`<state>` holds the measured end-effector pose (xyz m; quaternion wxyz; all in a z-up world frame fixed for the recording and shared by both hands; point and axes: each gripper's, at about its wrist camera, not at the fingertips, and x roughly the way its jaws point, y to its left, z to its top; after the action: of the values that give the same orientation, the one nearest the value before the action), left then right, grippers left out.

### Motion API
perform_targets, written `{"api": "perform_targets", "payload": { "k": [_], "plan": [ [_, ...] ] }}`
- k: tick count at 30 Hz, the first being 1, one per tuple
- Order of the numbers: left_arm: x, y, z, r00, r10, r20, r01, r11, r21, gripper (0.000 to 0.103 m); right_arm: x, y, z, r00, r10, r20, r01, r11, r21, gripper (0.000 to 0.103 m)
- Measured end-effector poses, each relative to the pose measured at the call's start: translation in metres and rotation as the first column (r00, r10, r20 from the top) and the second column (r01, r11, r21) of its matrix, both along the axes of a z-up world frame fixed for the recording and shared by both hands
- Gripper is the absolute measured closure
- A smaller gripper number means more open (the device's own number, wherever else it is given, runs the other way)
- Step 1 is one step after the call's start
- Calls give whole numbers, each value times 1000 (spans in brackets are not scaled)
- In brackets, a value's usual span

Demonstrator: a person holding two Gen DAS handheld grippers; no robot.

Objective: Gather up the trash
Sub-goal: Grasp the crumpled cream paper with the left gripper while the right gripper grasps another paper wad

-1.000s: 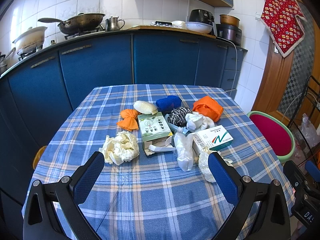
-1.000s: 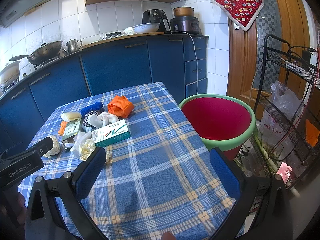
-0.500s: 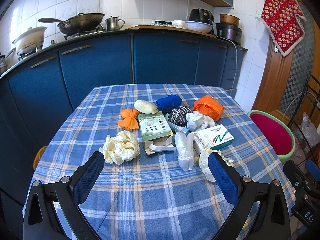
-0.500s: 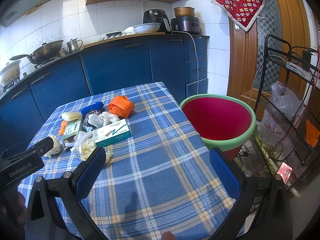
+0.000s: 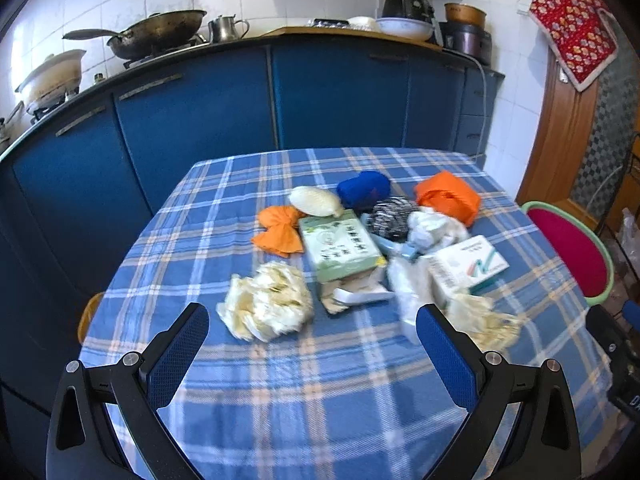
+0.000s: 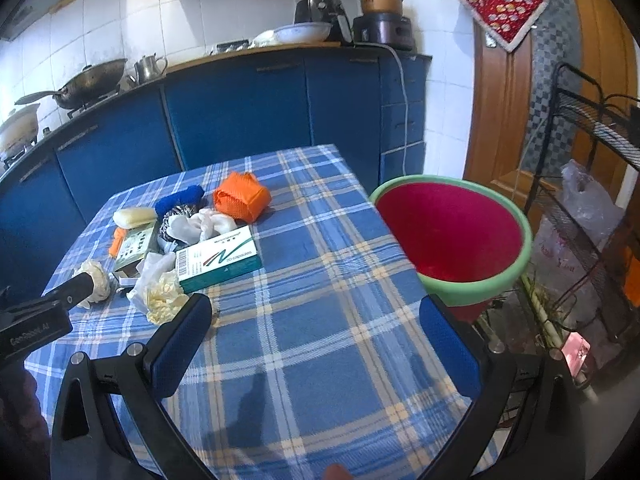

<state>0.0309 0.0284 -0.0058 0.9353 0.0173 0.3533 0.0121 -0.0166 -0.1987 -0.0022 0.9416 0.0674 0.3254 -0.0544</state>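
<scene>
Trash lies in a heap on the blue plaid table (image 5: 280, 400): a crumpled cream paper ball (image 5: 266, 306), a green box (image 5: 340, 246), a white and green capsule box (image 5: 468, 266) (image 6: 218, 258), an orange bow (image 5: 280, 230), an orange net bundle (image 5: 448, 196) (image 6: 242, 196), a blue bundle (image 5: 364, 188), a steel scourer (image 5: 390, 218) and white wrappers (image 5: 434, 228). My left gripper (image 5: 312, 344) is open and empty, just short of the paper ball. My right gripper (image 6: 316, 344) is open and empty over bare cloth, right of the heap. A red bucket (image 6: 452, 232) with a green rim stands beside the table.
Blue kitchen cabinets (image 5: 200, 120) run behind the table, with a wok (image 5: 156, 38) and pots on the counter. A black wire rack (image 6: 592, 220) with plastic bags stands right of the bucket. A wooden door (image 6: 504, 92) is behind it.
My left gripper has moved forward toward the heap, so the paper ball now sits close between its fingers. My right gripper has edged slightly forward. Both stay open.
</scene>
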Motion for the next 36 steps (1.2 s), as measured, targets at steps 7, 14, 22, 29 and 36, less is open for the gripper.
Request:
{"api": "perform_targets", "payload": {
  "k": [7, 14, 22, 29, 36],
  "plan": [
    [30, 26, -11, 998, 34, -50, -35, 999, -5, 0, 26, 16, -7, 998, 47, -48, -48, 999, -9, 1],
    [47, 45, -24, 994, -15, -105, 9, 998, -61, 7, 46, 41, -12, 988, 120, -93, -119, 993, 14, 1],
    [59, 43, -38, 979, -135, -155, 117, 986, -120, 31, 52, 61, -16, 983, 136, -125, -137, 991, 7, 1],
    [60, 44, -45, 979, -146, -146, 121, 979, -163, 43, 53, 70, -18, 973, 184, -142, -184, 983, 7, 9],
    [49, 52, -38, 985, -122, -123, 98, 978, -186, 45, 56, 80, -25, 954, 250, -164, -246, 968, 48, 16]
  ]
}}
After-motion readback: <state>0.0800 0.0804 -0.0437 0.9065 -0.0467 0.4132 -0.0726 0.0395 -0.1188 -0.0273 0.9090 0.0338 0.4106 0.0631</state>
